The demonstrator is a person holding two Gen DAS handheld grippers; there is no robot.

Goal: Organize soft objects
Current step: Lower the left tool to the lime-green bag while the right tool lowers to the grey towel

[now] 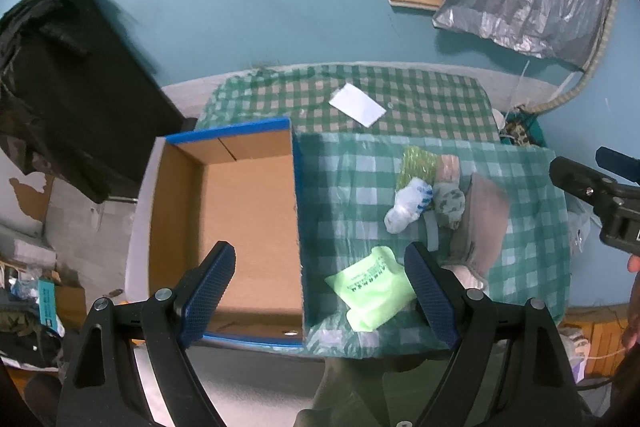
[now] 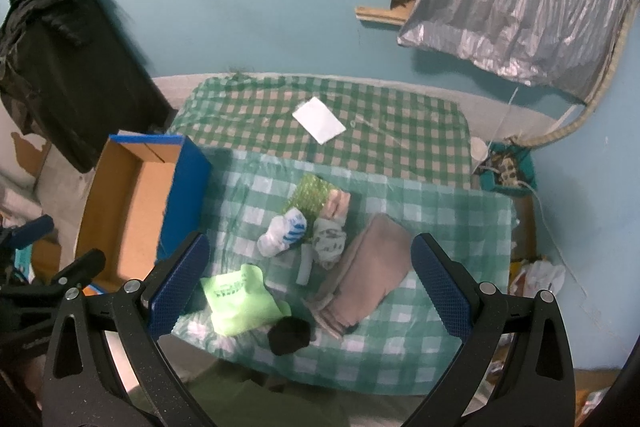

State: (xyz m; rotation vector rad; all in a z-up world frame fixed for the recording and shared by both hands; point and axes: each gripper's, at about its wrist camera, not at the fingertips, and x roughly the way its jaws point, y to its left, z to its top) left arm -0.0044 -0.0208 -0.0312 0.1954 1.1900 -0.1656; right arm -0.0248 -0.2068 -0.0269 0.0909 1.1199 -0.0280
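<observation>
Both grippers hover above the table, nothing held. My left gripper (image 1: 320, 293) has its jaws spread wide, over the cardboard box (image 1: 244, 211) at centre-left of its frame. My right gripper (image 2: 310, 289) is equally wide apart, above the soft pile at frame centre: folded tan towel (image 2: 370, 275), white-and-blue sock (image 2: 282, 231), patterned grey sock (image 2: 330, 241), lime-green packet (image 2: 240, 301), black sock (image 2: 289, 335) on checkered cloth (image 2: 440, 227). Box holds nothing.

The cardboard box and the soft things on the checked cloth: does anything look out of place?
The cardboard box holds nothing; every soft thing lies loose beside it. A white card on the far cloth is the only stiff item. Nothing looks spilled or damaged.
</observation>
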